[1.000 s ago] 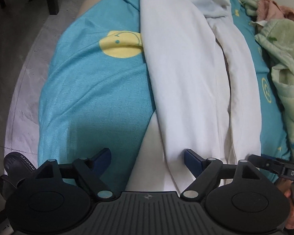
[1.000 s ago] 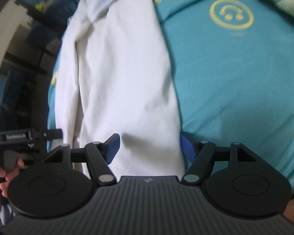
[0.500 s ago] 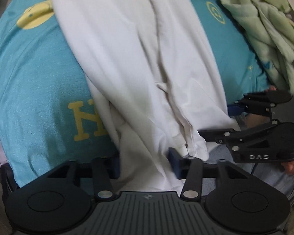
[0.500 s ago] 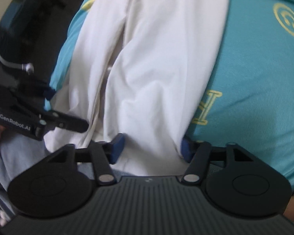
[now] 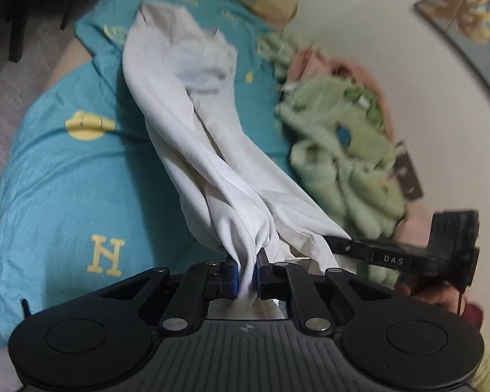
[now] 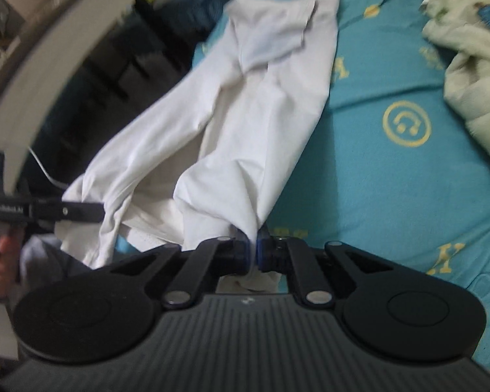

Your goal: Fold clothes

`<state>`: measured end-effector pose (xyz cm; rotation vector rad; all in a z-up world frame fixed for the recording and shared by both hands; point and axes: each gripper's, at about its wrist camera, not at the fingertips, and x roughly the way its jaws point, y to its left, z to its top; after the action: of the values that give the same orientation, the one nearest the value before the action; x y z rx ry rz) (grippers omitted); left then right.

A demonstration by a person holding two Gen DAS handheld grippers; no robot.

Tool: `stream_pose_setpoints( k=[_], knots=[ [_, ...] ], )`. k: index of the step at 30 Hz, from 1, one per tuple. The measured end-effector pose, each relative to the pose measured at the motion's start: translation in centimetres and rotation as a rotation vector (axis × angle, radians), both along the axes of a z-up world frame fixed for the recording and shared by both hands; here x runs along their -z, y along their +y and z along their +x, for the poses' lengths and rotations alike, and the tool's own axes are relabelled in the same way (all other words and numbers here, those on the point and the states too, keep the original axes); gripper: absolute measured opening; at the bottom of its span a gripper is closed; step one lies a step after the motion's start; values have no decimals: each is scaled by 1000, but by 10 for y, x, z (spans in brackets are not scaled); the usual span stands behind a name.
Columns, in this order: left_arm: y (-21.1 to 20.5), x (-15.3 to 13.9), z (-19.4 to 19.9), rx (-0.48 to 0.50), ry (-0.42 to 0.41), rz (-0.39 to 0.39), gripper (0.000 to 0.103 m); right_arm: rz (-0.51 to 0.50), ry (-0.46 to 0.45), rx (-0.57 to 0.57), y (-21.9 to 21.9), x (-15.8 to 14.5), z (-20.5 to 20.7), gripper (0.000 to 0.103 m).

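A long white garment [image 5: 212,150] lies lengthwise on the teal bed cover [image 5: 65,196], its near end lifted off the bed. My left gripper [image 5: 246,261] is closing, its blue pads pinching a bunched corner of that near end. The right gripper [image 6: 251,245] is closing too, with the other near corner of the white garment [image 6: 261,114] pressed between its pads. Each wrist view shows the other gripper off to the side, gripping the same hem. The cloth sags between the two grips. The far end rests on the bed.
A crumpled green blanket [image 5: 343,150] and a pink cloth [image 5: 326,62] are piled along the wall side of the bed. A framed picture [image 5: 467,9] hangs on the wall. Dark furniture [image 6: 114,75] stands beyond the bed's other side. A hand [image 6: 0,261] holds the left gripper.
Both grippers went from wide open around the hem to pinched on it. They rose with the near end of the garment, which now hangs up off the bed.
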<state>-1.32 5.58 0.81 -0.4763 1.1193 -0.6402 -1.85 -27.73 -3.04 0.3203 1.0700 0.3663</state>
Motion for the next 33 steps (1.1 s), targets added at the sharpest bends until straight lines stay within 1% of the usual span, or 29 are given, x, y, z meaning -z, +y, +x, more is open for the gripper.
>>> stream_pose_setpoints(
  k=[2, 5, 8, 9, 12, 14, 16, 18, 22, 25, 27, 29, 31, 33],
  knots=[
    [5, -12, -11, -30, -13, -19, 10, 43, -47, 30, -9, -17, -9, 7],
    [9, -19, -32, -57, -9, -26, 9, 58, -107, 44, -10, -36, -26, 7],
    [20, -14, -65, -77, 9, -28, 9, 61, -118, 47, -13, -30, -46, 7],
    [20, -7, -75, -82, 20, -25, 9, 61, -118, 46, -11, -26, -56, 7],
    [21, 2, -103, -83, 26, -4, 9, 80, -103, 49, -23, -20, -89, 7],
    [22, 0, -111, -79, 9, 6, 9, 87, -93, 51, -23, -16, -101, 7],
    [22, -7, -109, -88, -20, 0, 9, 73, -96, 57, -21, -20, -103, 7],
    [21, -16, -99, -107, -48, -2, 9, 70, -113, 65, -20, -27, -92, 7],
    [9, -39, -60, -126, -155, 65, 10, 51, -180, 85, -18, -52, -53, 7],
    [1, -49, -19, -141, -207, 106, 10, 24, -218, 101, -17, -61, -14, 7],
    [-7, -49, 10, -150, -238, 146, 10, 5, -239, 111, -15, -64, 13, 7],
    [-16, -47, 40, -161, -257, 178, 10, -3, -246, 123, -14, -60, 39, 7],
    [-22, -37, 68, -168, -271, 204, 11, -16, -251, 139, -13, -51, 64, 7],
    [-26, -21, 95, -183, -276, 217, 11, -35, -254, 155, -12, -40, 90, 7]
  ],
)
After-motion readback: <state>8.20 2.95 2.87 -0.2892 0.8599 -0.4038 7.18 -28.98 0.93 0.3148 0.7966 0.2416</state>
